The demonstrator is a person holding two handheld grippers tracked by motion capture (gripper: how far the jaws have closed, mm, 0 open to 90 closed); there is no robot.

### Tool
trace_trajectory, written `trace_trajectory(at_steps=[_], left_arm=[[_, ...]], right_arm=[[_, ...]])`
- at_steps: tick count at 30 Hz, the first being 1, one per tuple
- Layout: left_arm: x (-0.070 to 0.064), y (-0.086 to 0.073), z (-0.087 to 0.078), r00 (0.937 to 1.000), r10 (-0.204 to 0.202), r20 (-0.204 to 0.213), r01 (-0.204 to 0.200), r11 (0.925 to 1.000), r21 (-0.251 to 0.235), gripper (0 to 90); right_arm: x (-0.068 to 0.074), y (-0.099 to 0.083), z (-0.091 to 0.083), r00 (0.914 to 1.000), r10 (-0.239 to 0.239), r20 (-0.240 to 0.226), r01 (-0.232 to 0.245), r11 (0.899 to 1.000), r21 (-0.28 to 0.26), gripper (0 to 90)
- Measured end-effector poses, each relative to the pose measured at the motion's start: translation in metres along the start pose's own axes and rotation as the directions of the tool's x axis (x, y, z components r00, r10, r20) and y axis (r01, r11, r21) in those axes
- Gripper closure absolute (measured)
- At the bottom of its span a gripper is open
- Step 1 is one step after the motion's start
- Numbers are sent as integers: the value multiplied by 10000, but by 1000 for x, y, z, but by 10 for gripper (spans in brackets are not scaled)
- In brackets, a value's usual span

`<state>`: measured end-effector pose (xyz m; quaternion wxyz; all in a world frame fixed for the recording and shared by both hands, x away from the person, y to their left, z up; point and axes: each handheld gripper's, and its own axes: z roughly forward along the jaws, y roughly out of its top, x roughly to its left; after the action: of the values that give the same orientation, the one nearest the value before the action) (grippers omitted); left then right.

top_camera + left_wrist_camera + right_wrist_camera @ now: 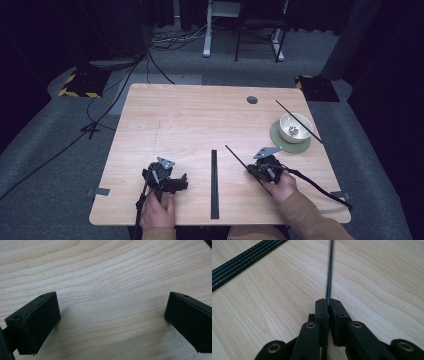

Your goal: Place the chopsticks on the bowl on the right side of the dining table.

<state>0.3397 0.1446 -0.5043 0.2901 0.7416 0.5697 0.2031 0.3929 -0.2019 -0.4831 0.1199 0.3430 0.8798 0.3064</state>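
Black rod [329, 277] sits clamped between the tips of my right gripper [251, 171], the jaws pinched tight on its near end, and from there it runs away over the wood toward the table's middle, low above the surface; whether its far tip touches the table [190, 115] I can't tell. Just to its left lies the flat black ribbed strip [214, 184], apart from the rod, lengthwise near the table's front edge. My left gripper [181, 183] rests low at the front left, jaws spread wide with bare wood between them. Over on the right, well apart, a second black rod [299, 121] lies across a white bowl [295, 128] standing on a green mat [280, 139].
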Motion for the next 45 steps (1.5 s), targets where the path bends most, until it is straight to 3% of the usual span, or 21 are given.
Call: trace_trajectory(at_steps=[11, 15, 30, 45], left_arm=[[0, 0, 0, 10000, 7, -5, -7, 10000, 3, 4], [0, 0, 0, 10000, 3, -2, -3, 10000, 3, 4], [0, 0, 0, 10000, 5, -1, -5, 10000, 5, 4], [0, 0, 0, 10000, 3, -1, -3, 10000, 4, 4]], right_arm=[[-1, 0, -1, 9991, -190, 380, 189, 9998, 11, 858], [0, 2, -11, 9991, -151, 397, 165, 9993, -336, 859], [-14, 9, -69, 9959, -424, 799, 517, 9915, -1190, 860], [-35, 19, -125, 9897, -234, 1415, 530, 9763, -2098, 859]])
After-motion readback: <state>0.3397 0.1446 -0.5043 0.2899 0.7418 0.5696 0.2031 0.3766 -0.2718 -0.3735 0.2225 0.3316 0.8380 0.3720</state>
